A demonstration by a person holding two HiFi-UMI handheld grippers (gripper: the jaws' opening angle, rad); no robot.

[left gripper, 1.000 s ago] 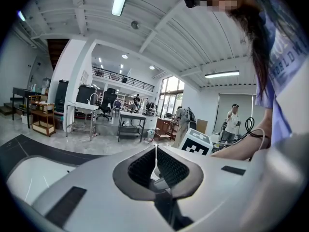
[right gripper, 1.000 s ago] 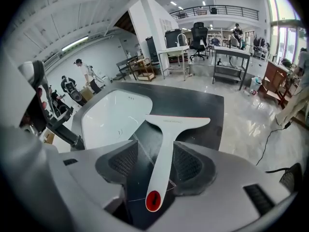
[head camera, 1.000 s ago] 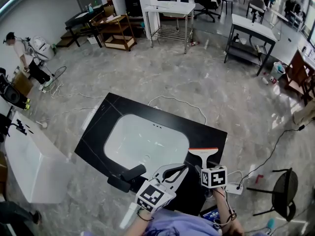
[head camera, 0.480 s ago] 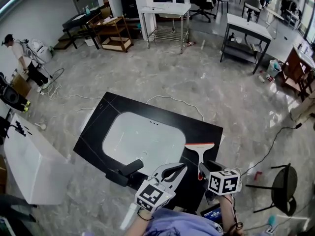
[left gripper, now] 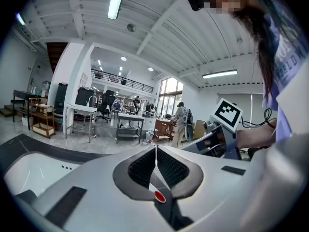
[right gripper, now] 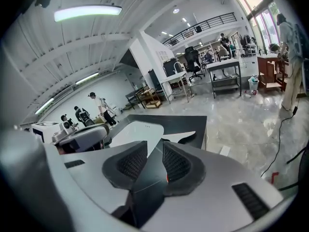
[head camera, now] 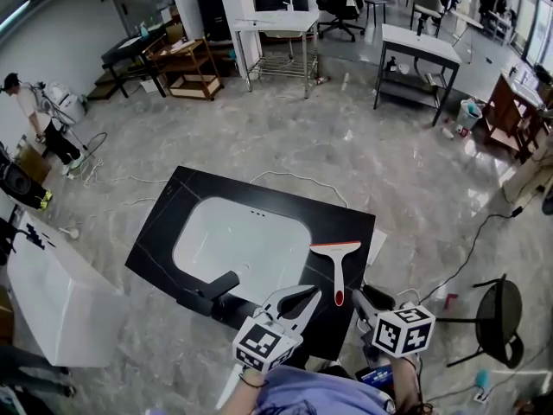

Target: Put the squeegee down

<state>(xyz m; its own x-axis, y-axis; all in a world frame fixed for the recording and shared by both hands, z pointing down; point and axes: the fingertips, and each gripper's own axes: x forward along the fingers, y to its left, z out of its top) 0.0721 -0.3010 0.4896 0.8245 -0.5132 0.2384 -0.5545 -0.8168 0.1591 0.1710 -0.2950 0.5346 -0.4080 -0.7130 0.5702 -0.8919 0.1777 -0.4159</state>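
Note:
The squeegee (head camera: 337, 266) lies flat on the black countertop (head camera: 164, 223), just right of the white basin (head camera: 242, 240). Its white blade points away from me and its red-tipped handle points toward me. My right gripper (head camera: 366, 303) hangs just short of the handle end and clear of it. Its jaws are closing with nothing between them, and a gap still shows between them in the right gripper view (right gripper: 154, 151). Past them there I see the squeegee's white head (right gripper: 178, 136). My left gripper (head camera: 304, 298) is near the counter's front edge, its pads (left gripper: 145, 166) pressed together on nothing.
A black faucet (head camera: 216, 285) stands at the basin's near edge. A white cabinet (head camera: 43, 292) is on the left and a black stool (head camera: 501, 318) on the right. Cables trail over the floor, a person (head camera: 39, 111) stands far left, and tables and shelves (head camera: 276, 24) line the back.
My right gripper has drawn back off the squeegee's handle toward me and risen. The squeegee stays lying on the counter. My left gripper has shifted a little.

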